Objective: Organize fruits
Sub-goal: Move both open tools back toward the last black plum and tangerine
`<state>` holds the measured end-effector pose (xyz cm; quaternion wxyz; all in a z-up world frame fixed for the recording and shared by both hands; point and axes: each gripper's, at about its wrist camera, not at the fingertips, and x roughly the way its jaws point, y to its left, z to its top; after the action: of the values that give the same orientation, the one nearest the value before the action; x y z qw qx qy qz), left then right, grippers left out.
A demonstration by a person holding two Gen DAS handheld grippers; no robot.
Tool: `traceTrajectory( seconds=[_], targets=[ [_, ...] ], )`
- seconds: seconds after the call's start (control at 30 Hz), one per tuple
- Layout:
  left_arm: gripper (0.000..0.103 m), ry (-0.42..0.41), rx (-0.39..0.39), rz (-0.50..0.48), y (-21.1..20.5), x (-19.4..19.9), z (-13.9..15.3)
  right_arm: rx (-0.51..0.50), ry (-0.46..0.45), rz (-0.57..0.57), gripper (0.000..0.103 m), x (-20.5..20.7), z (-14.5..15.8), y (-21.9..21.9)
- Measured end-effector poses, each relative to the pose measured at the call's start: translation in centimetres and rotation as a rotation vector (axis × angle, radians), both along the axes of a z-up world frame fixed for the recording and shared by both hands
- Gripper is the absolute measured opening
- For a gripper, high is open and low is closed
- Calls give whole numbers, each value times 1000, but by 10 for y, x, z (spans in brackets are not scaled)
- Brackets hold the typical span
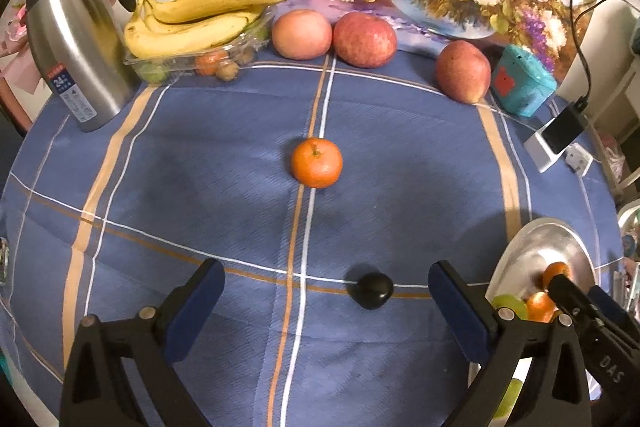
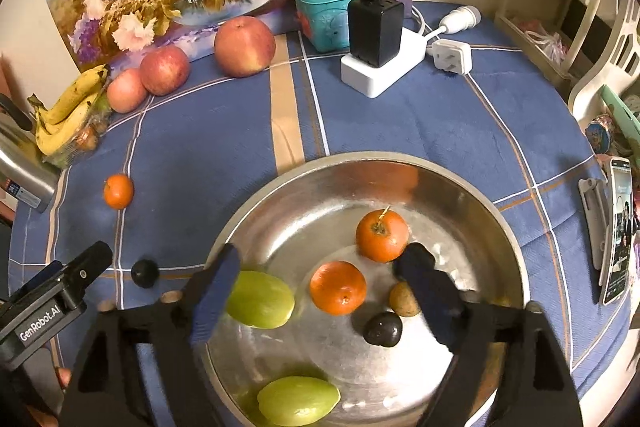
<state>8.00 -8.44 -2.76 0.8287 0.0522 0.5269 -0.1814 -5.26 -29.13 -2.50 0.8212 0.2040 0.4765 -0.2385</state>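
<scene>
Left gripper (image 1: 326,301) — jaws wide, empty, low over the blue cloth (image 1: 200,163), dark plum (image 1: 370,290) between its fingers, loose mandarin (image 1: 316,162) farther off. Right gripper (image 2: 316,279) — spread, empty, above the steel bowl (image 2: 452,183) holding two mandarins (image 2: 338,287), green fruits and a plum.

A blue plaid tablecloth (image 1: 200,155) carries a tangerine (image 1: 316,162), dark plum (image 1: 371,290), three apples (image 1: 364,39), steel bowl (image 2: 472,183) and kettle (image 1: 76,39).
</scene>
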Motion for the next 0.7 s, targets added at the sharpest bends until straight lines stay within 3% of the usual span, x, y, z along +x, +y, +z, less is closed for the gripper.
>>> traceTrajectory(
  seconds=[0.53, 0.7],
  targets=[
    [103, 1, 12, -22, -3, -1, -1, -36, -18, -13, 88, -1, 2, 1],
    [103, -3, -28, -23, 3, 1, 5, -32, -4, 1, 88, 3, -2, 5]
  ],
)
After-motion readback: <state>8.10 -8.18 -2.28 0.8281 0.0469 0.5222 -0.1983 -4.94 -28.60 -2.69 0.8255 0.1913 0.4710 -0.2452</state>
